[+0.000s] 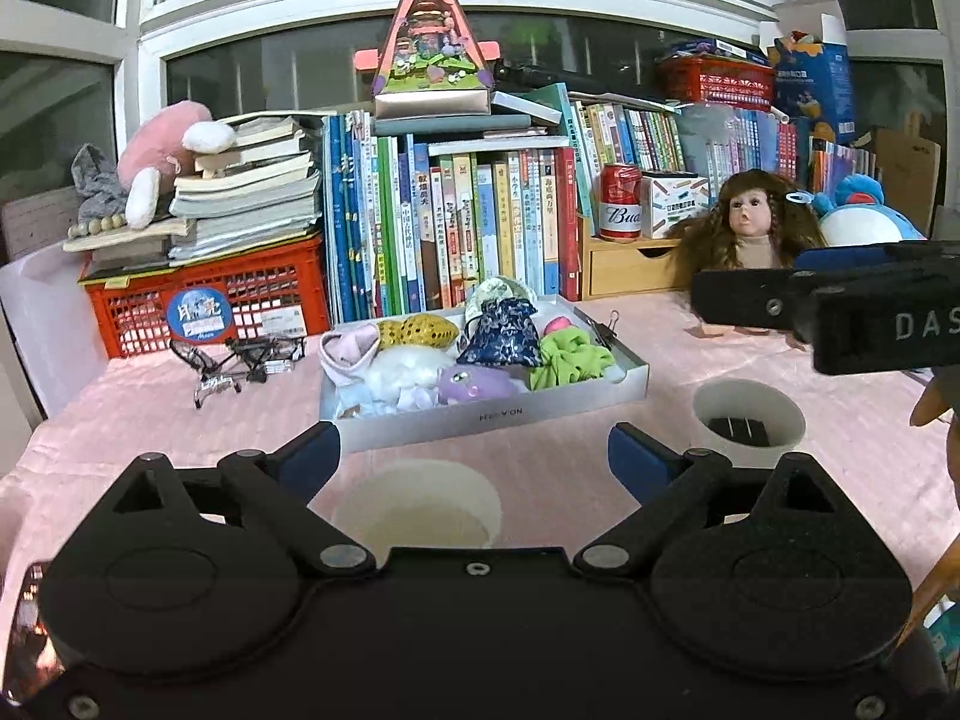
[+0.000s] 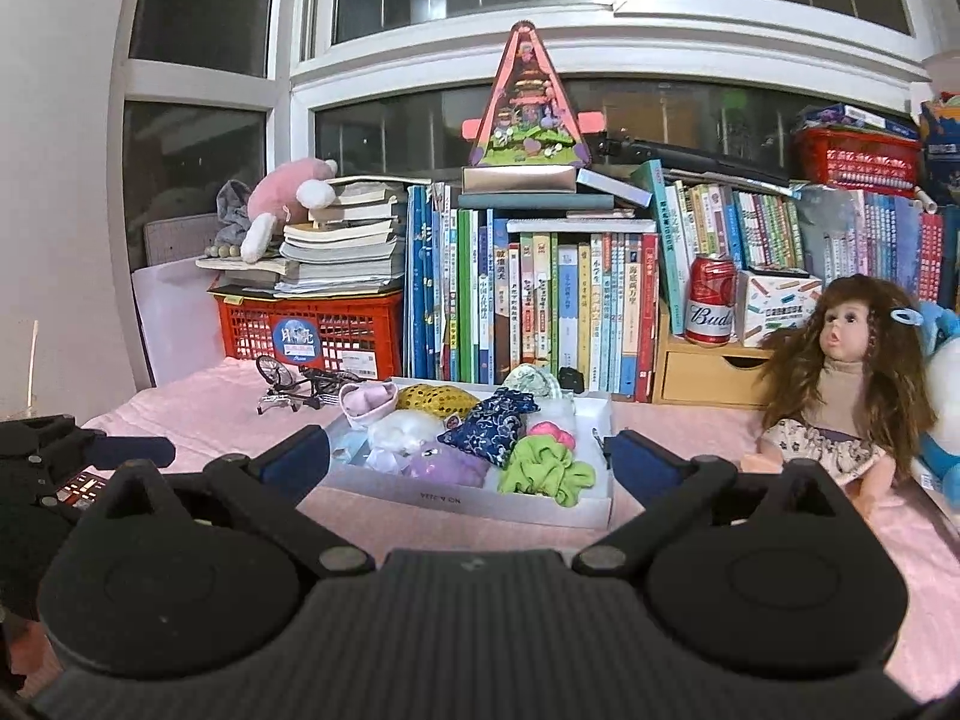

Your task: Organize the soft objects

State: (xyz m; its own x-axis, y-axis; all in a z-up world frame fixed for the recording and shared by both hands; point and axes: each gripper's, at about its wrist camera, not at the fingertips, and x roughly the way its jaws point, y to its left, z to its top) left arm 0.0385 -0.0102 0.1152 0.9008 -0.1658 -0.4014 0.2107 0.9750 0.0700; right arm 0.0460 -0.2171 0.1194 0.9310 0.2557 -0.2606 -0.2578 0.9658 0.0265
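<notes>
A shallow silver box (image 1: 480, 415) (image 2: 462, 501) sits on the pink tablecloth, filled with soft things: a green cloth (image 1: 570, 357) (image 2: 540, 468), a navy floral pouch (image 1: 501, 330) (image 2: 492, 426), a purple plush (image 1: 474, 384) (image 2: 444, 468), white fluff (image 1: 396, 369), a yellow sequined piece (image 1: 417, 330) and a pale pink sock (image 1: 345, 351). My left gripper (image 1: 474, 456) hovers open above a white cup (image 1: 420, 507), just short of the box. My right gripper (image 2: 471, 459) is open in front of the box, holding nothing.
A second white cup (image 1: 747, 414) with something dark inside stands right of the box. A doll (image 2: 846, 396), a toy bicycle (image 1: 240, 354), a red crate (image 1: 204, 306), a row of books (image 1: 468, 228), a red can (image 1: 621, 201) and a wooden drawer (image 1: 636, 267) line the back.
</notes>
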